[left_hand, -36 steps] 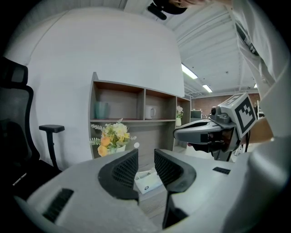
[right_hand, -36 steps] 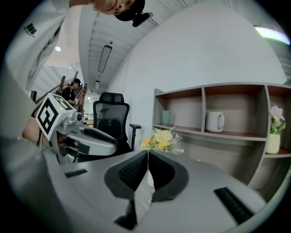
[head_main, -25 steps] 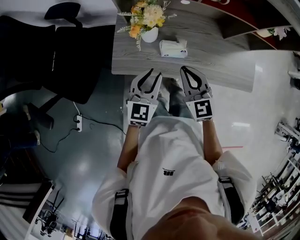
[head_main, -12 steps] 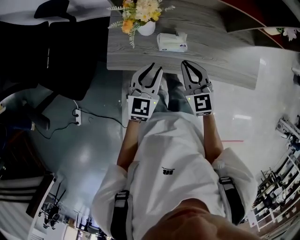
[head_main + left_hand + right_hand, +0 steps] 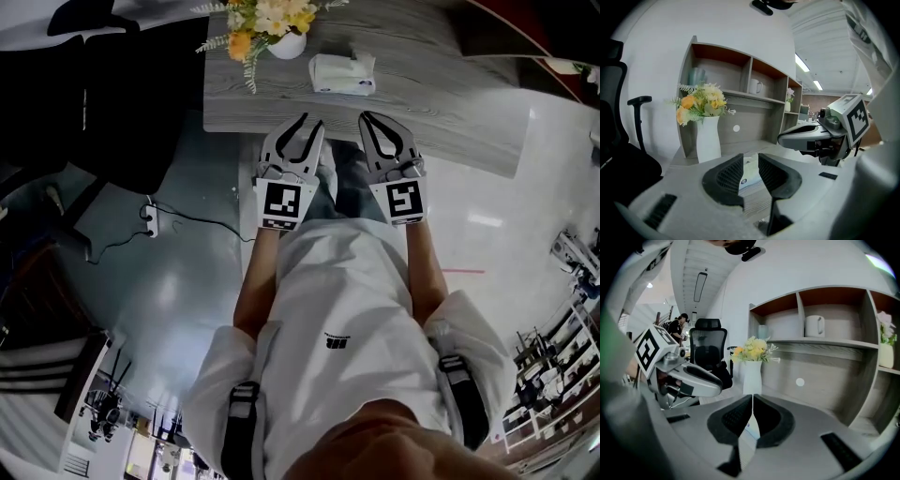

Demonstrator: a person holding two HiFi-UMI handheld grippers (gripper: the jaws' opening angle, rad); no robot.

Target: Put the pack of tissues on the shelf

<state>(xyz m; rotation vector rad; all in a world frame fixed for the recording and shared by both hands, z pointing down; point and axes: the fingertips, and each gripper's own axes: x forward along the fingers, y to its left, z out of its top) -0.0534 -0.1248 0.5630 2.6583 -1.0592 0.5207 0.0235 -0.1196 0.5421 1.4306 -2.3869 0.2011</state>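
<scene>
The grey table (image 5: pixel 450 89) has a shelf (image 5: pixel 834 341) standing at its far edge, mostly cut off in the head view. Both grippers are held at the near edge. The left gripper (image 5: pixel 307 122) is empty, its jaws having just narrowed but remaining apart. The right gripper (image 5: pixel 369 118) is clenched on nothing. The pack of tissues (image 5: pixel 342 75) lies mid-table, ahead of the fingers and well apart from them, near the flower vase (image 5: pixel 284 42). The gripper views show only a sliver of the pack past the jaws.
</scene>
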